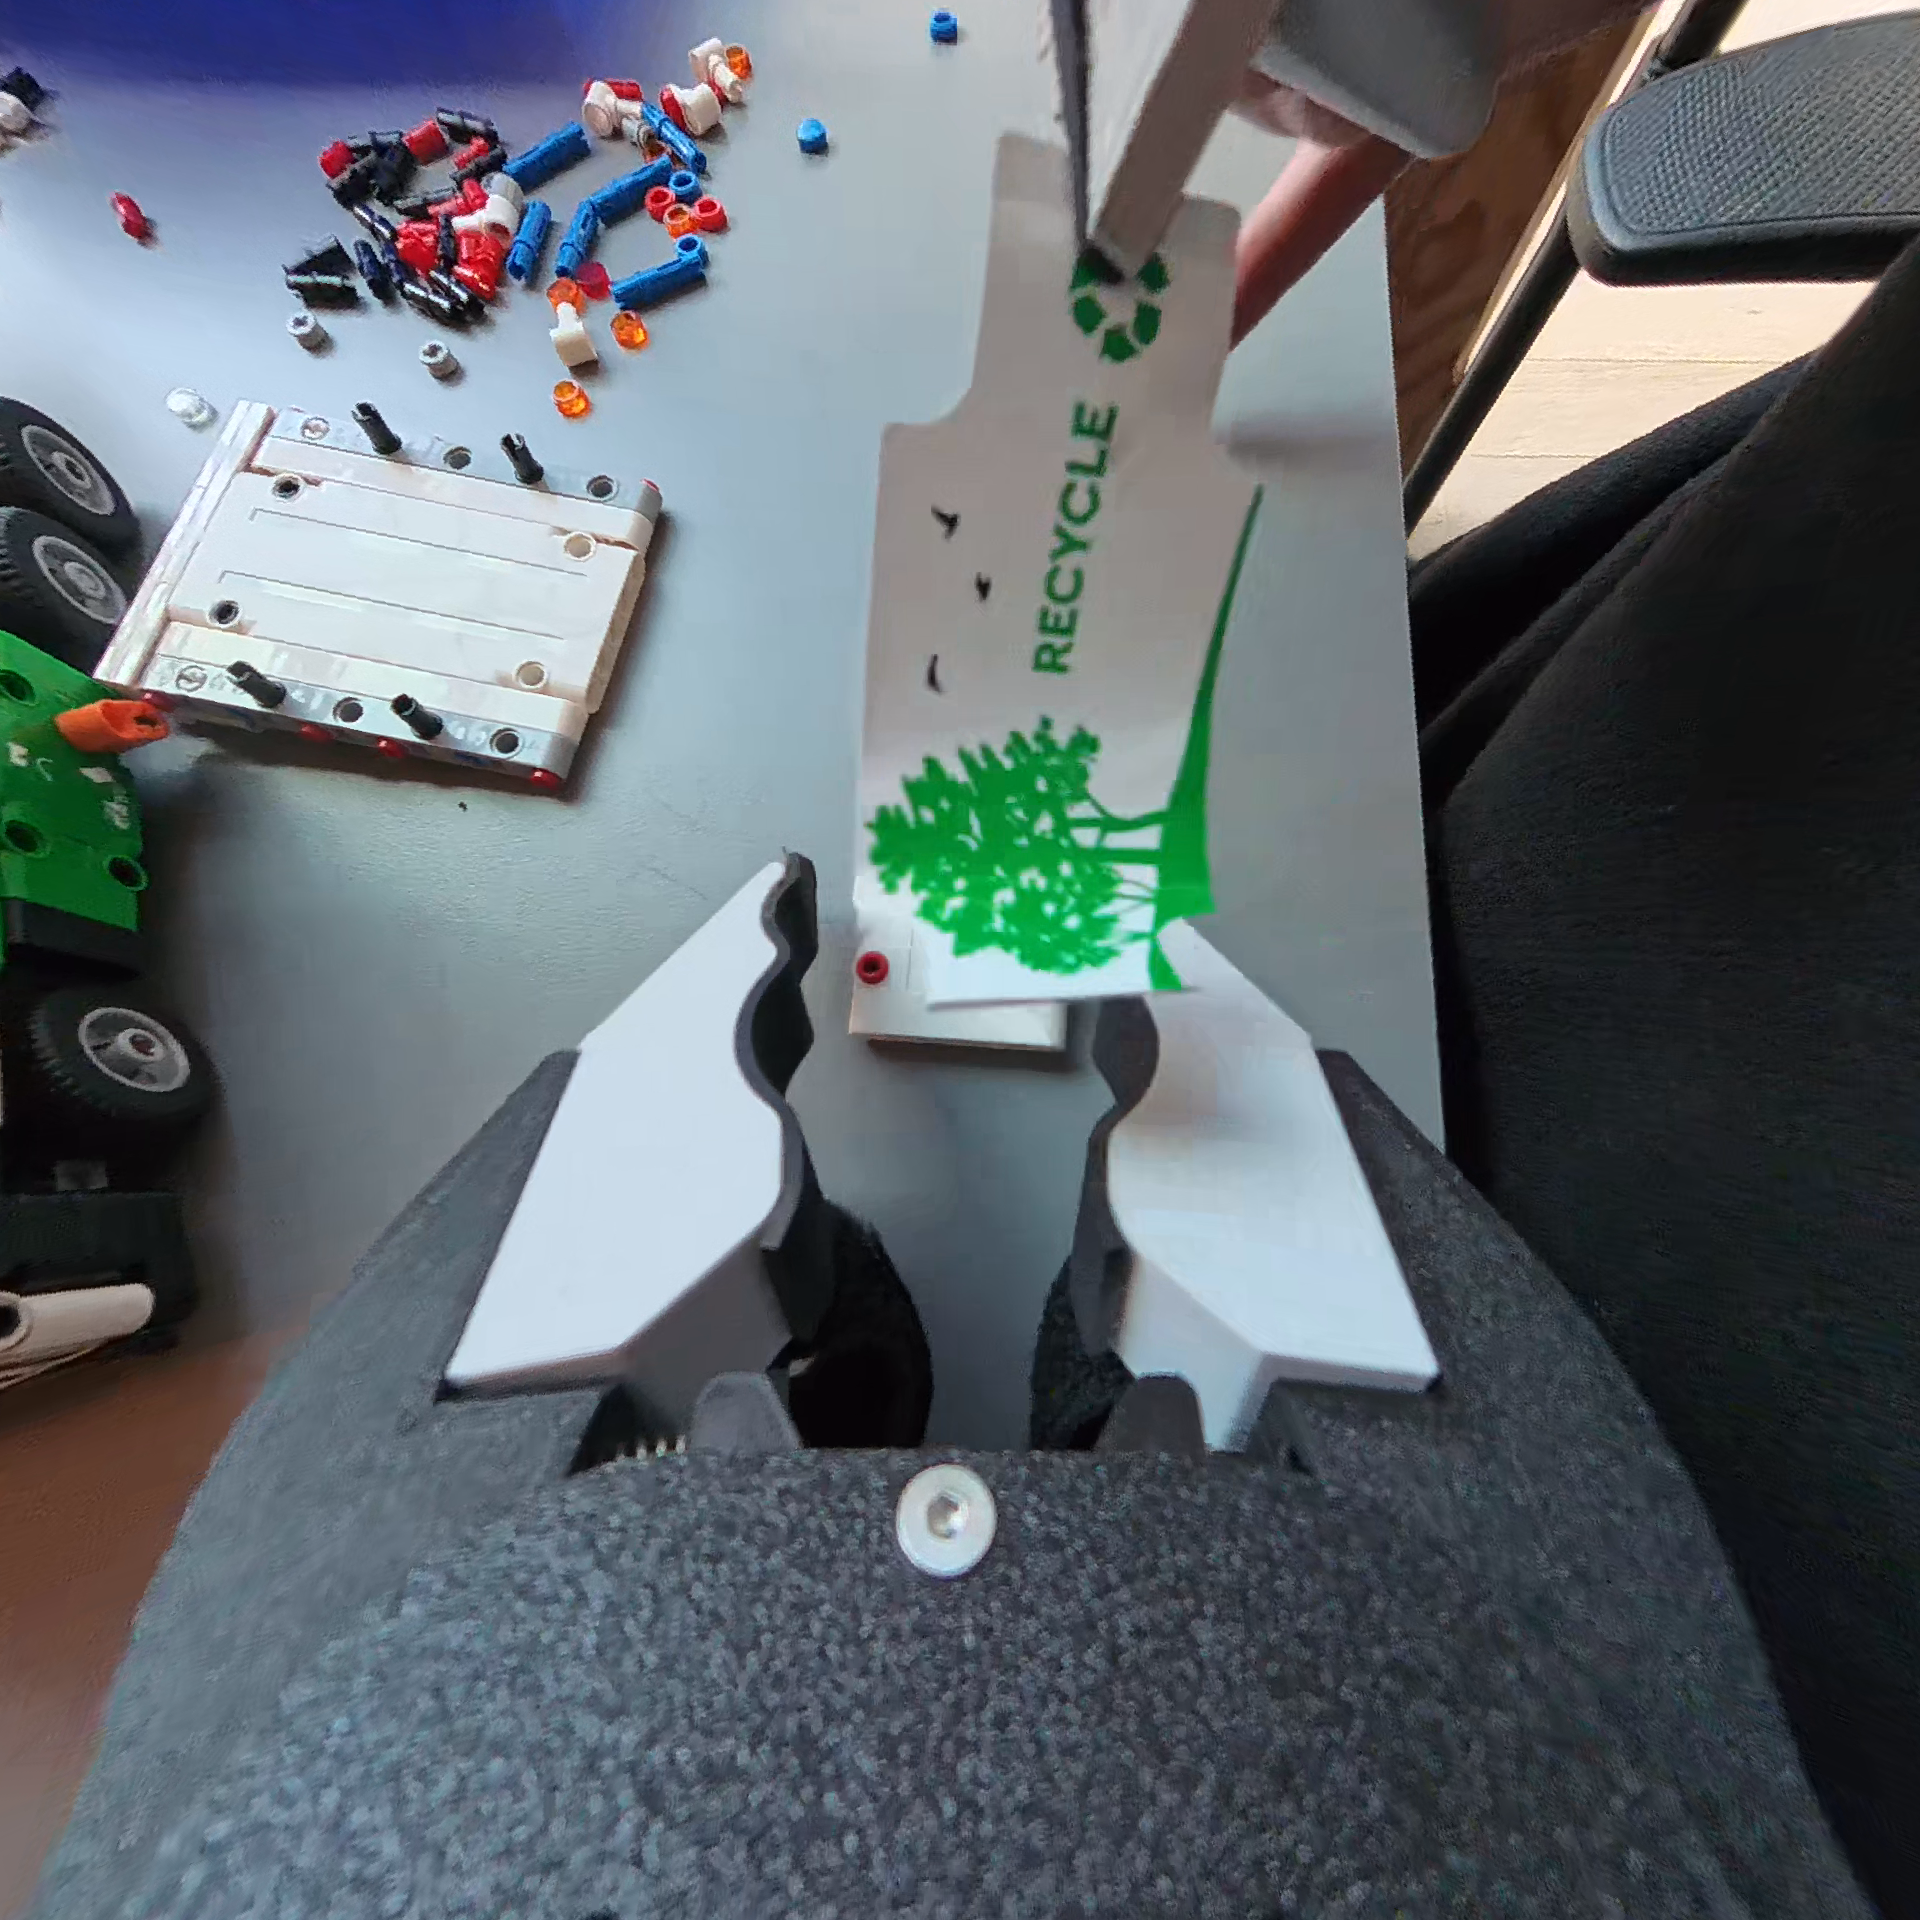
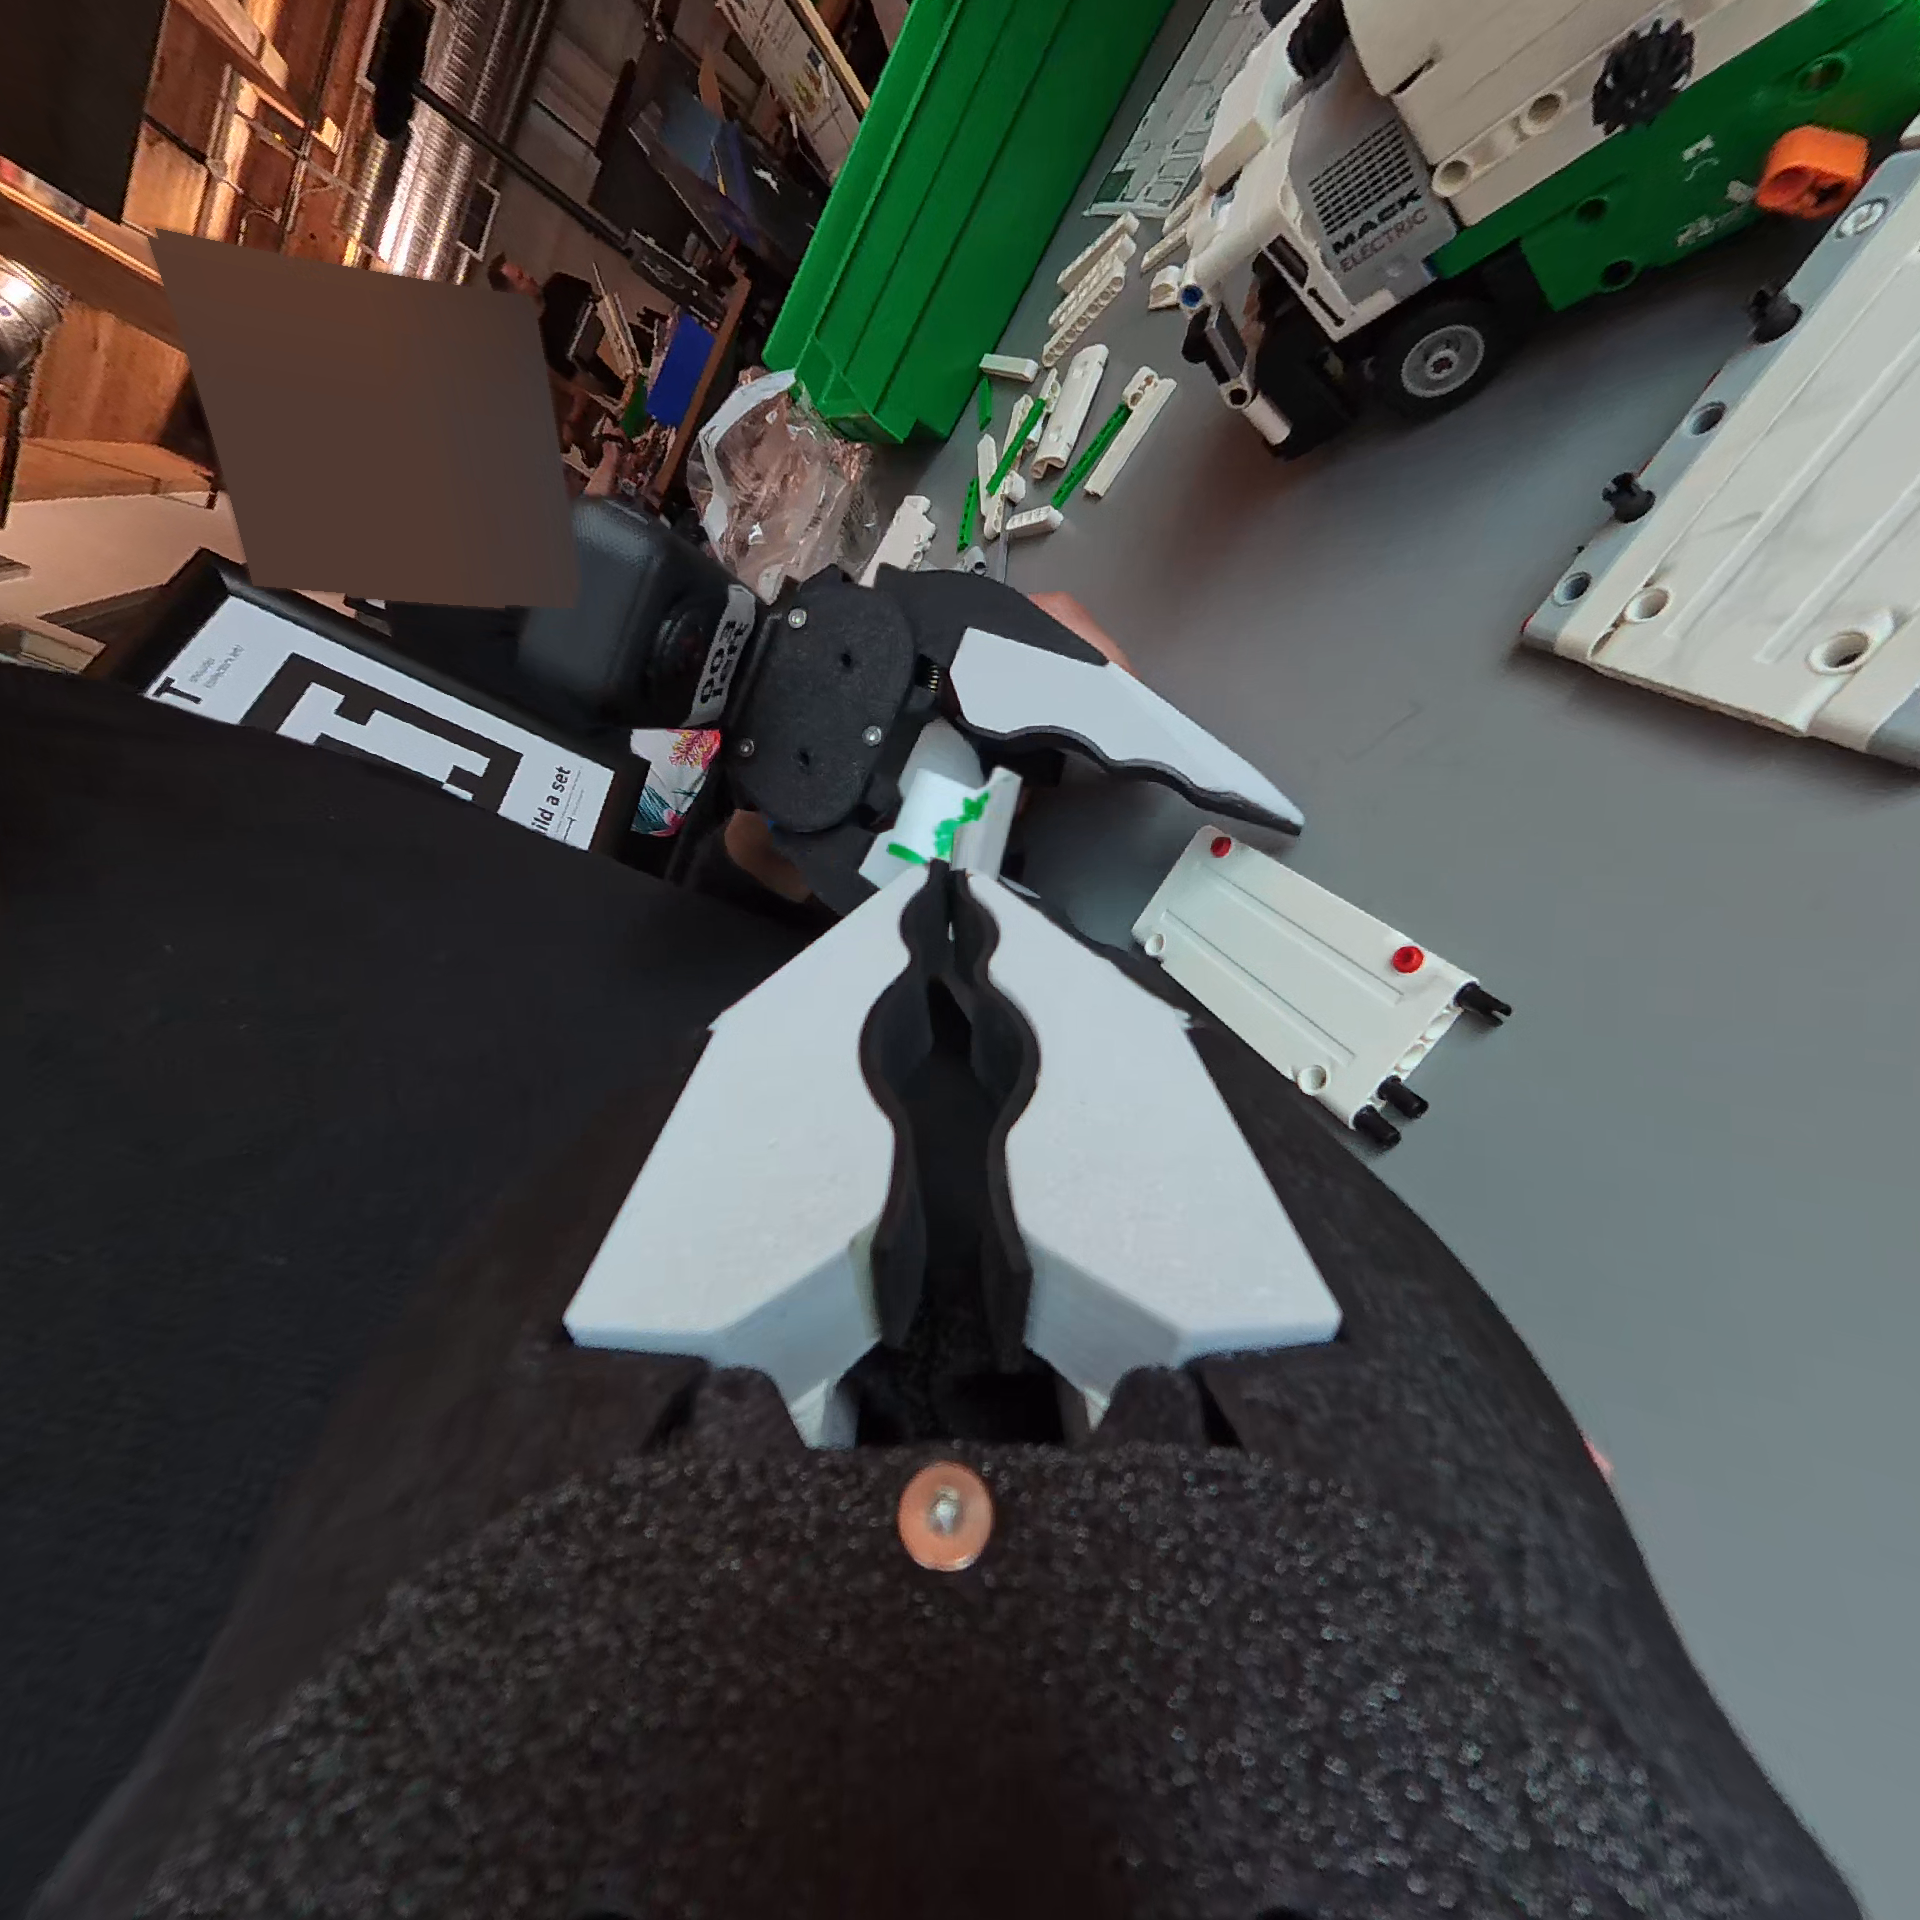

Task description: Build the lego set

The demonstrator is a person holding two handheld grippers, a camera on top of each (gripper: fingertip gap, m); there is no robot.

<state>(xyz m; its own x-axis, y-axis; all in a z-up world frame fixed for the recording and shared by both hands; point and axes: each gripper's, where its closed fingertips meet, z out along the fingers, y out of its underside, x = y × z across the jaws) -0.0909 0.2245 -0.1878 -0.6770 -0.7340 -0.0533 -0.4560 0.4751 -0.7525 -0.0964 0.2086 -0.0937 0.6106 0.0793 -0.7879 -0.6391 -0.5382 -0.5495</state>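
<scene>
The right gripper [image 2: 948, 883] is clamped on the top edge of a white sticker sheet [image 1: 1049, 644] with green printing, which hangs just ahead of the left gripper [image 1: 966, 935]. The left gripper's jaws stand spread and bare. A small white panel [image 1: 935, 997] lies on the grey table [image 1: 675, 914] between its fingertips.
</scene>
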